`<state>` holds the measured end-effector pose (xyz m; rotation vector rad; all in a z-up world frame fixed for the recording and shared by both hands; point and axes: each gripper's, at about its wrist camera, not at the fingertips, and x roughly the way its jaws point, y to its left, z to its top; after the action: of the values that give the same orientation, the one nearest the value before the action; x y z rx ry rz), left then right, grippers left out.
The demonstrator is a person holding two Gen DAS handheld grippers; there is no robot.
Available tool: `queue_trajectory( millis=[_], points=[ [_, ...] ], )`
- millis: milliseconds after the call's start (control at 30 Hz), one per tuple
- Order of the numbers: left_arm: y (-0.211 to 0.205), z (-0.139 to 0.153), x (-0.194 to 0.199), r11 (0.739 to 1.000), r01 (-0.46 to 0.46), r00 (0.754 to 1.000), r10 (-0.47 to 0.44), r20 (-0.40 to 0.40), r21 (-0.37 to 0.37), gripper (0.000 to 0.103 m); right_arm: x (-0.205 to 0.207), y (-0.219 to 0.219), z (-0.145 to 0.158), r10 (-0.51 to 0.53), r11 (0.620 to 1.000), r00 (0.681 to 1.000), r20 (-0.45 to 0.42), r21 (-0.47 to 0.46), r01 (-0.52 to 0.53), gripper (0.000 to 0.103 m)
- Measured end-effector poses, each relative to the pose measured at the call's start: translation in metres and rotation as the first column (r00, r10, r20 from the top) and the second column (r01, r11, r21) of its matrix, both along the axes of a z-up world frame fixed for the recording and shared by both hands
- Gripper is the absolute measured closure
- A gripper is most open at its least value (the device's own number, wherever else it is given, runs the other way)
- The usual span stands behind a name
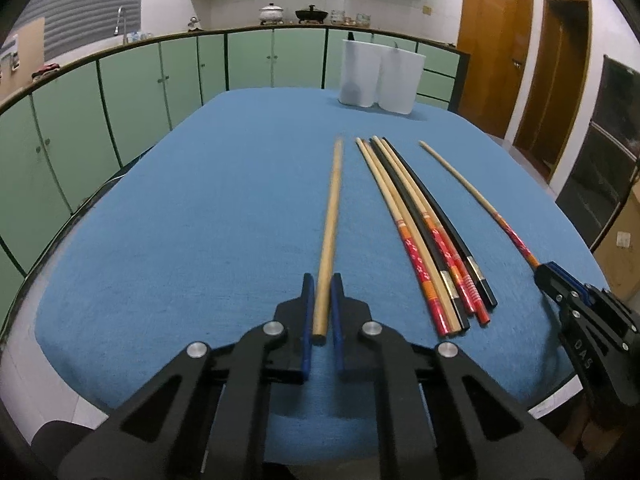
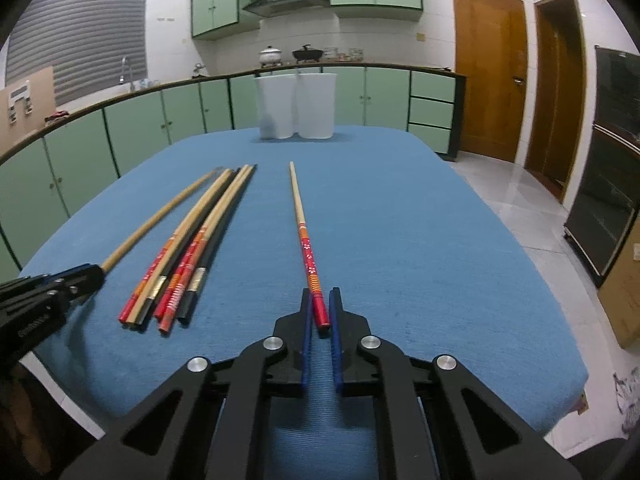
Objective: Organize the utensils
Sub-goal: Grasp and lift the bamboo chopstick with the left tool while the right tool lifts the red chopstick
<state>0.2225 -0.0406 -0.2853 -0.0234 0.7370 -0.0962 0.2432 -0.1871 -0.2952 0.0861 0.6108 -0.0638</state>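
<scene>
Chopsticks are gripped at both hands. A plain light-wood chopstick (image 1: 329, 236) is held between the blue-padded jaws of the left gripper (image 1: 323, 286), which are drawn narrow against its thick end; its butt sits back between the pads and its shaft runs straight ahead of the jaws over the blue cloth-covered table (image 1: 200, 208). A pale wooden chopstick with a red and orange patterned handle (image 2: 308, 248) is clamped in the same way by the narrow jaws of the right gripper (image 2: 321, 300), its red butt lying between the pads and its tip pointing forward.

Between the two grippers, to the right of the left jaws and to the left of the right jaws, a loose bundle of black and red-handled wooden chopsticks (image 1: 424, 232) is laid on the cloth, tips fanned close together at the far end. Well ahead of both pairs of jaws, near the far edge of the table, two white cylindrical holders (image 2: 296, 106) are stood touching side by side; something dark is seen poking above their rims, too small to be made out.
</scene>
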Motion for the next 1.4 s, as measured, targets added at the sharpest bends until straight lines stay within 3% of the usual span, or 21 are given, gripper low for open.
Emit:
queue_trajectory(
  millis=[300, 367, 400, 433, 500, 533, 600, 767, 1033, 1400],
  points=[
    [0.0, -0.003, 0.001, 1.0, -0.008, 1.0, 0.008, -0.014, 0.018, 0.092, -0.003, -0.003, -0.001, 0.008, 1.0, 1.0, -0.003, -0.001, -0.008, 0.094],
    [0.0, -0.003, 0.0, 1.0, -0.01, 1.0, 0.011, -0.011, 0.026, 0.076, -0.006, -0.004, -0.002, 0.014, 1.0, 1.0, -0.001, -0.009, -0.014, 0.094],
    [0.001, -0.003, -0.001, 0.999, -0.014, 1.0, 0.014, -0.008, 0.03, 0.061, -0.006, -0.004, -0.002, 0.017, 1.0, 1.0, -0.001, -0.013, -0.017, 0.094],
    [0.001, -0.004, -0.002, 0.999, -0.016, 1.0, 0.016, -0.007, 0.035, 0.058, -0.006, -0.004, -0.002, 0.022, 1.0, 1.0, -0.002, -0.012, -0.022, 0.094],
    [0.0, -0.004, -0.002, 0.999, -0.002, 1.0, 0.002, -0.01, 0.035, 0.062, -0.005, -0.003, -0.001, 0.033, 0.999, 0.999, -0.005, -0.012, -0.033, 0.094],
    [0.001, -0.004, -0.001, 1.0, 0.009, 1.0, -0.008, -0.012, 0.024, 0.077, -0.004, -0.003, -0.001, 0.039, 0.999, 0.999, -0.008, -0.011, -0.04, 0.097],
    [0.001, -0.004, 0.0, 0.999, 0.033, 0.999, -0.033, -0.022, 0.003, 0.097, -0.003, -0.004, 0.0, 0.054, 0.999, 0.998, -0.013, -0.001, -0.054, 0.097],
    [0.006, 0.006, -0.002, 0.998, 0.04, 0.998, -0.042, -0.039, -0.051, 0.097, -0.008, -0.007, 0.017, 0.065, 0.998, 0.998, 0.008, 0.025, -0.066, 0.098],
    [0.019, 0.063, -0.023, 0.994, 0.047, 0.998, -0.044, 0.038, -0.102, 0.097, -0.029, -0.011, 0.081, 0.078, 0.996, 0.99, 0.113, 0.038, -0.083, 0.098],
    [0.018, 0.152, -0.015, 0.991, 0.117, 0.974, -0.102, 0.204, -0.06, 0.097, 0.001, -0.014, 0.16, 0.156, 0.988, 0.977, 0.145, -0.01, -0.156, 0.098]
  ],
)
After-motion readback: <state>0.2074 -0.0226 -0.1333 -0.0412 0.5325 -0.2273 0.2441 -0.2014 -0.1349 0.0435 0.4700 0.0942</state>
